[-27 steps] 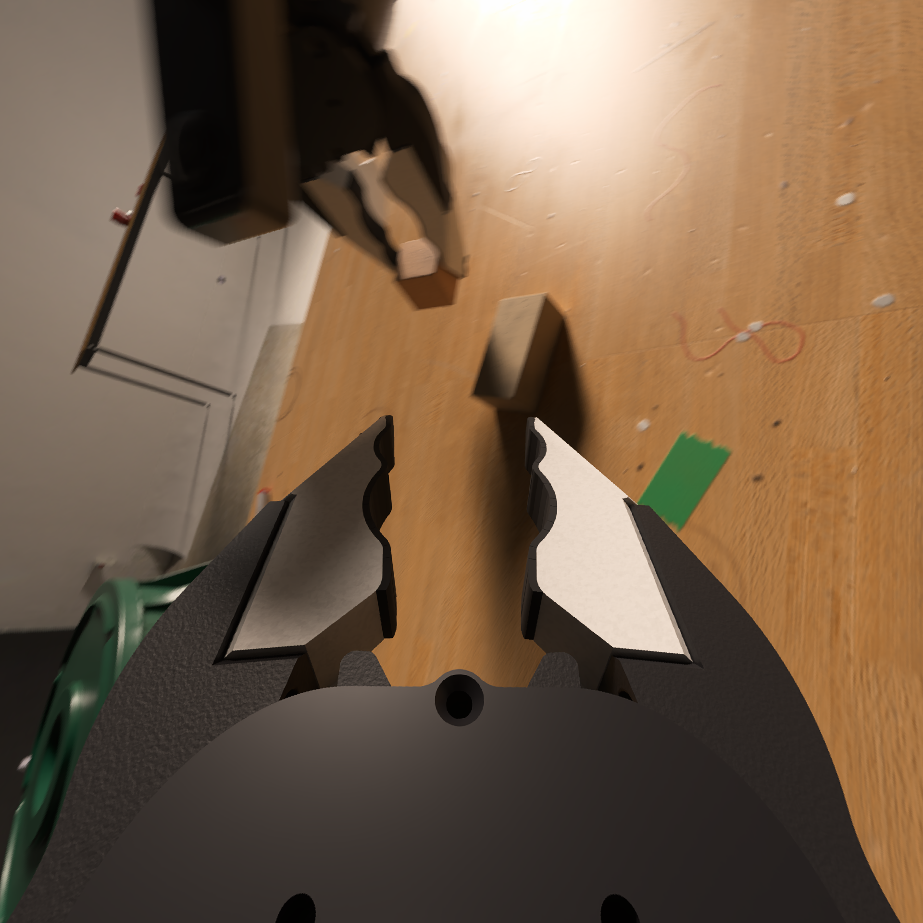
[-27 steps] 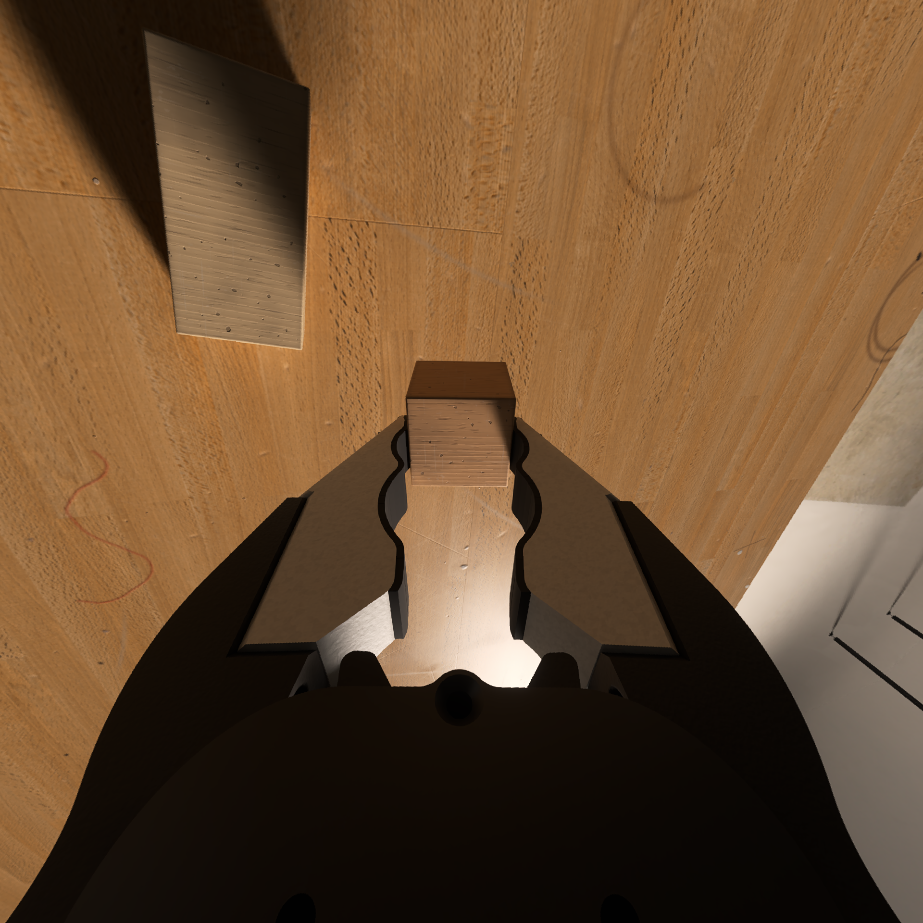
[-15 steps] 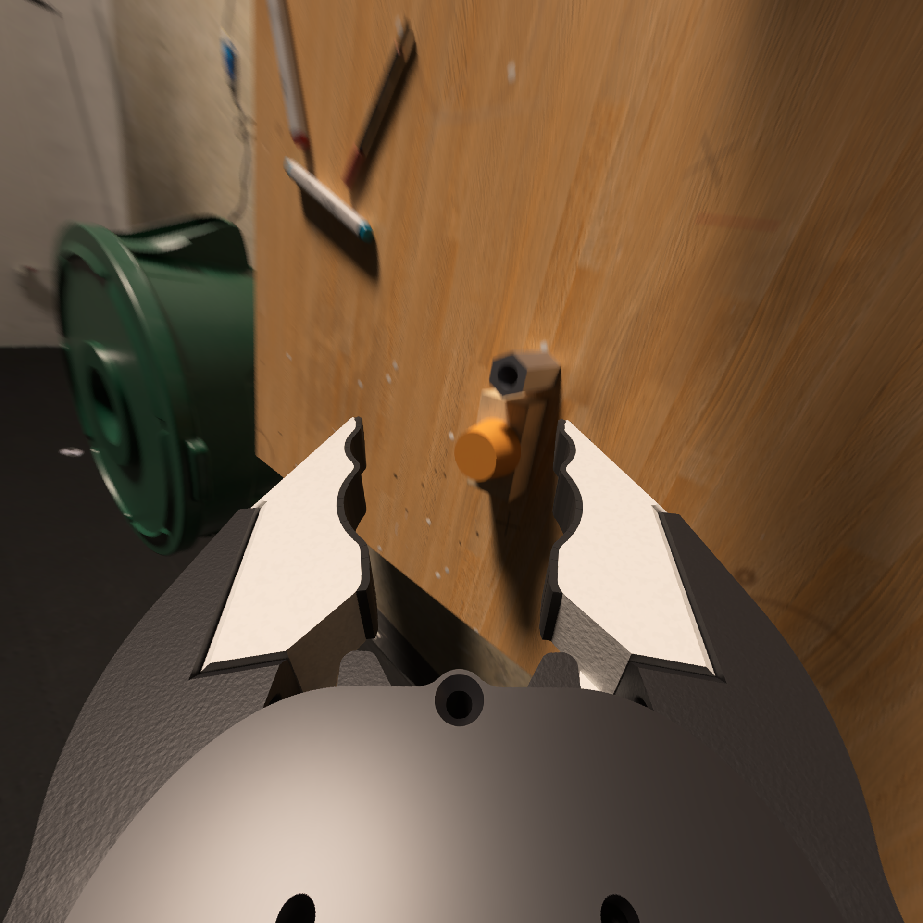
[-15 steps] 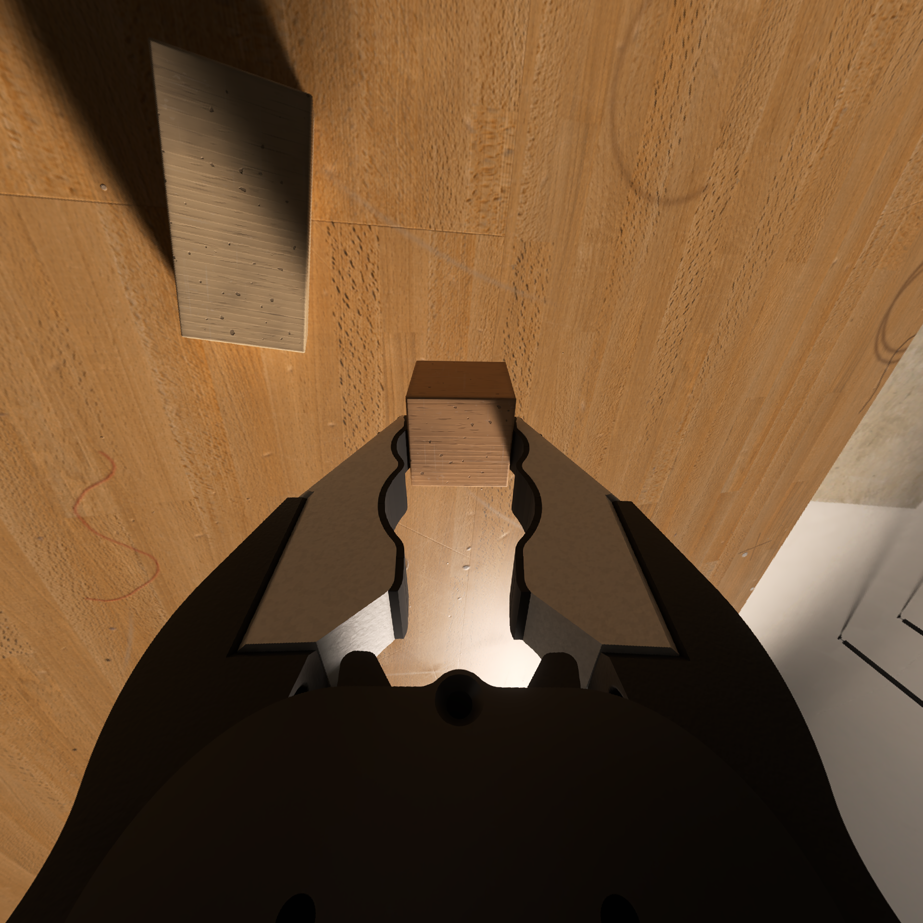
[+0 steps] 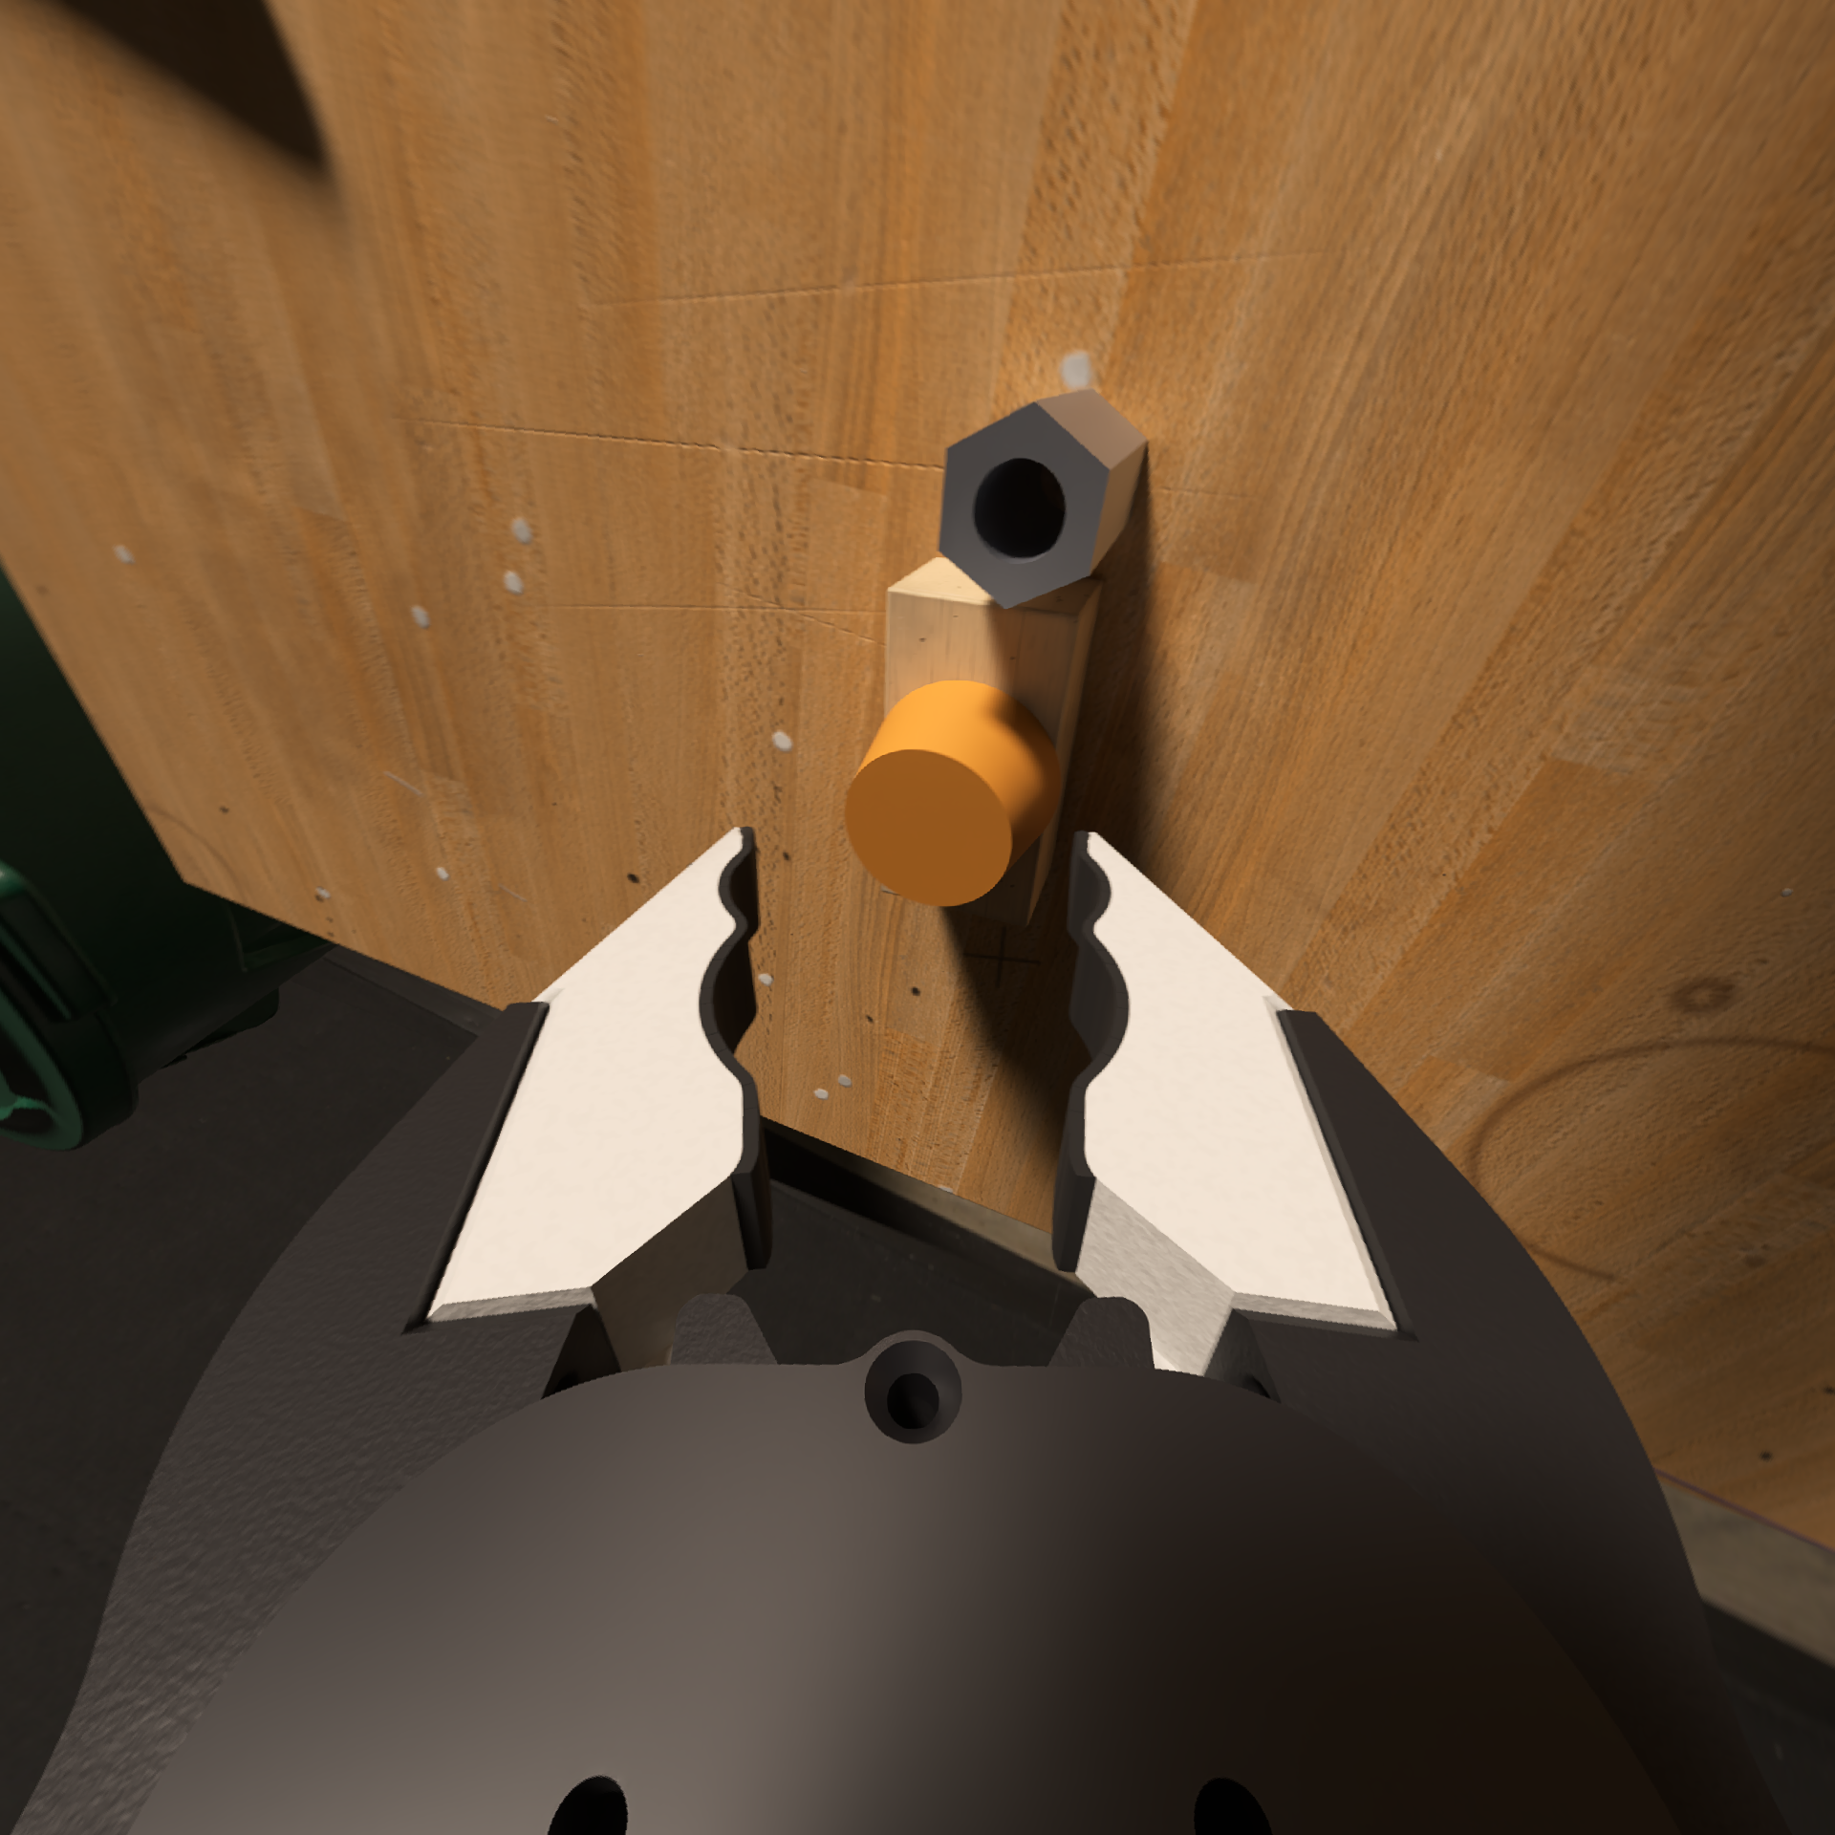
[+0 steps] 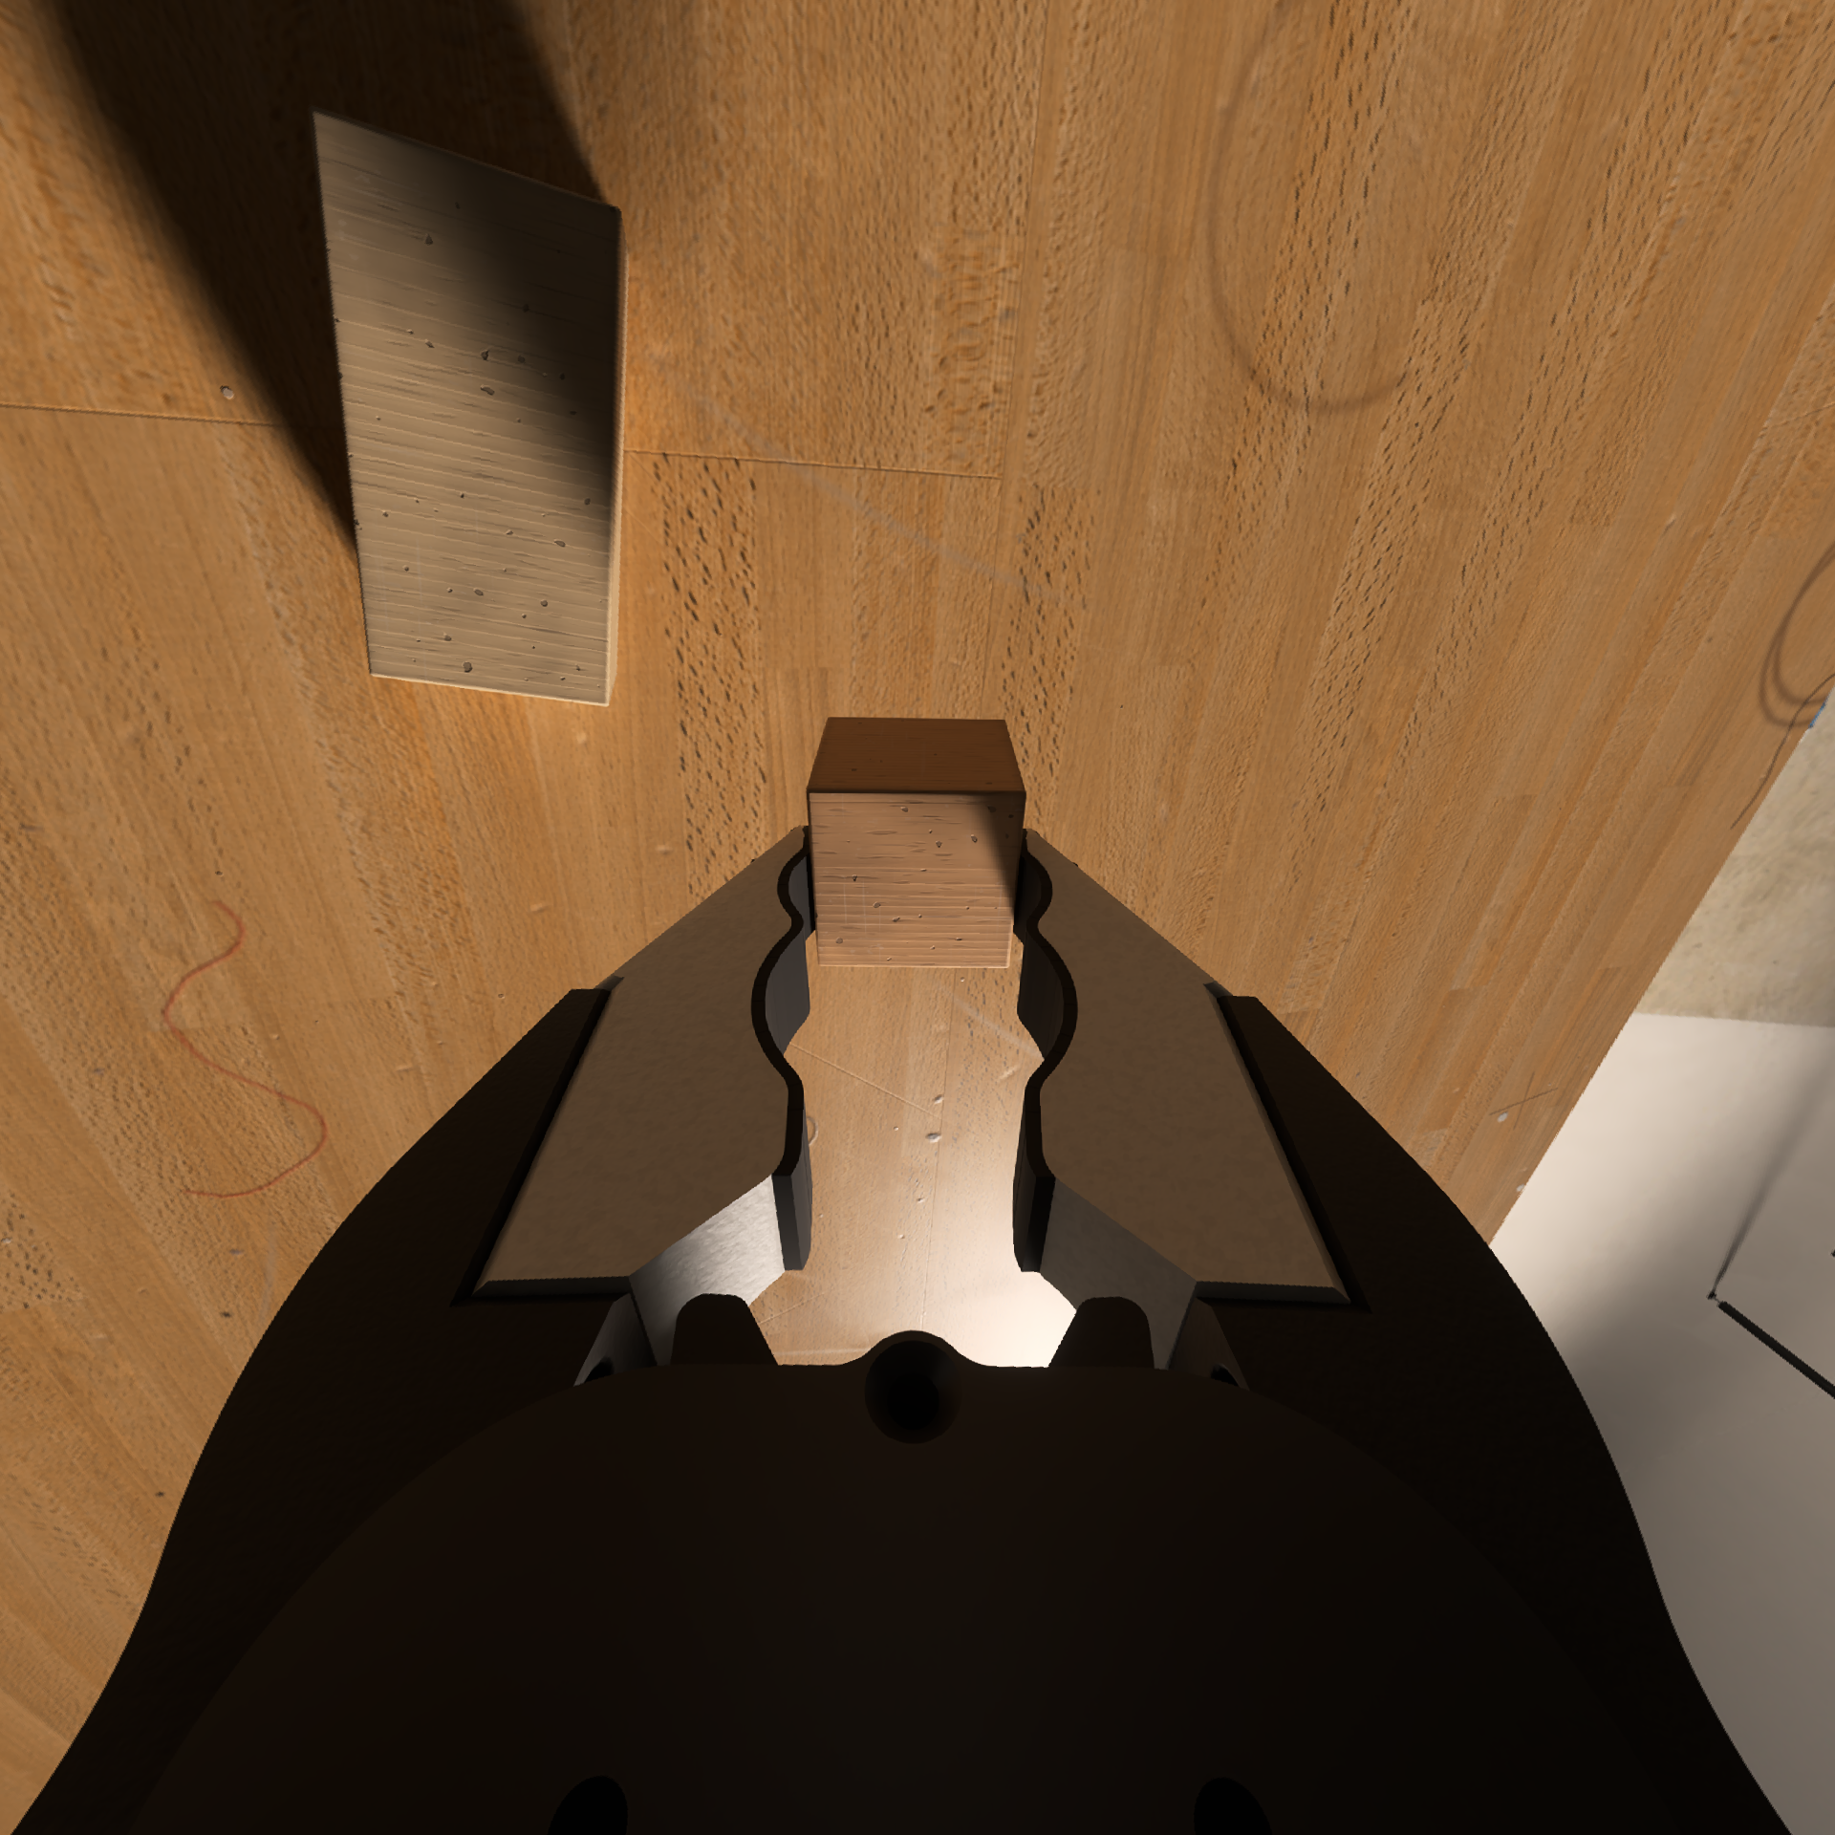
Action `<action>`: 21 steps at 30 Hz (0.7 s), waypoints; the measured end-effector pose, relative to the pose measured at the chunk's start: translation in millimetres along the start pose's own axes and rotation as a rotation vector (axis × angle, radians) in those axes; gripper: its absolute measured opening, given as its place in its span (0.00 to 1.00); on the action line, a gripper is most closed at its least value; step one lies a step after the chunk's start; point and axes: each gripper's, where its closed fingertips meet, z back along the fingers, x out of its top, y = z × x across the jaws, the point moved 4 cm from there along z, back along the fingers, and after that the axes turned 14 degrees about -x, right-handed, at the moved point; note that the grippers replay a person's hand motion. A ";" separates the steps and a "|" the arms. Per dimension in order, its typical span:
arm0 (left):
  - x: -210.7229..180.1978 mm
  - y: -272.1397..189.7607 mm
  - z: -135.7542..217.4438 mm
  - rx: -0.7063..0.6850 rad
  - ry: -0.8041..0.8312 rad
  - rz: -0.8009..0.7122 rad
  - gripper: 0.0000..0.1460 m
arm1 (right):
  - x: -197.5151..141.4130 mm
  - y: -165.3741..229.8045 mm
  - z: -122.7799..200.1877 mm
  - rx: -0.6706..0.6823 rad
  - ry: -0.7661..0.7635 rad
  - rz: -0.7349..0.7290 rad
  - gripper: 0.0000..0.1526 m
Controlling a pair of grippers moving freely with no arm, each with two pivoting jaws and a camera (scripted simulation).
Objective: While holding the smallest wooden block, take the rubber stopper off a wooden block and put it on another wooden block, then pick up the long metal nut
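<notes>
In the left wrist view an orange rubber stopper (image 5: 943,794) sits on a pale wooden block (image 5: 978,640). A dark long hexagonal metal nut (image 5: 1033,496) stands just beyond the block, its hole facing me. My left gripper (image 5: 914,844) is open and empty, its tips just short of the stopper. In the right wrist view my right gripper (image 6: 914,844) is shut on the smallest wooden block (image 6: 914,879), a small cube, held above the table. A flat rectangular wooden block (image 6: 477,407) lies on the table at upper left.
The wooden table top (image 5: 1390,695) has its edge running under my left gripper, with a dark floor and a green round object (image 5: 40,1043) at far left. In the right wrist view the table edge (image 6: 1638,993) runs along the right, with pale floor beyond.
My left gripper has moved closer to the stopper, block and nut, which now look larger and centred between its fingers. The right gripper holds the cube nearly still.
</notes>
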 end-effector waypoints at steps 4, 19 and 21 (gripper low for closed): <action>1.0 0.2 -9.2 -0.012 0.088 -0.018 0.29 | -0.2 -0.4 0.0 0.008 -0.011 0.001 0.25; 60.7 -28.2 94.3 0.245 -0.217 -0.056 0.28 | -1.2 -1.0 0.4 0.020 -0.049 -0.020 0.25; 102.4 -48.5 117.1 0.279 -0.283 -0.145 0.28 | -1.1 -1.4 0.5 0.029 -0.055 -0.027 0.25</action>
